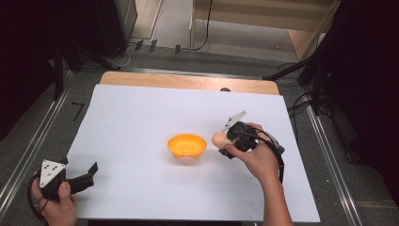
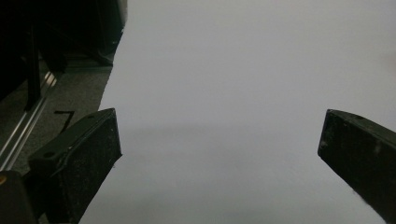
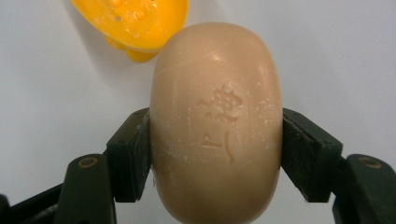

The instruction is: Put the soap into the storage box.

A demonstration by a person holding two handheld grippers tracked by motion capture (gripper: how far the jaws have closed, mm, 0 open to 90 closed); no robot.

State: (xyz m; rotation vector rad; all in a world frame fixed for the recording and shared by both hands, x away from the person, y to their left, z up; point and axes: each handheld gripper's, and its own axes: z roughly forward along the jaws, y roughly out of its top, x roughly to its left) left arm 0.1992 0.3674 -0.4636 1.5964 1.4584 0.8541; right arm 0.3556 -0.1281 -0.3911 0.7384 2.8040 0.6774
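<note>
- I am looking down on a wooden table that is carrying a big white sheet; the sheet is covering almost all of the top, leaving a strip of bare wood showing along the far edge; grey floor and dark stands are lying around it.
- I am seeing my right hand coming in from the bottom right and gripping the right gripper; its cable is looping back over the wrist; the gripper is pointing left toward the middle of the sheet.
- I am seeing my left hand sitting at the near left corner, holding the left gripper; its jaws are standing wide apart with nothing between them; in the left gripper view they are framing only bare white sheet, with the sheet's left edge and the floor beyond it.
- I am watching an orange bowl sitting near the middle of the sheet; small bumps are showing on its inside in the right gripper view.
- I am holding a tan bar of soap in the right gripper; the jaws are pressing on its two long sides, closed as far as the bar allows; a stamped mark is facing the camera; the soap is hanging just to the right of the bowl, close to its rim, whether touching it I cannot tell.
</note>
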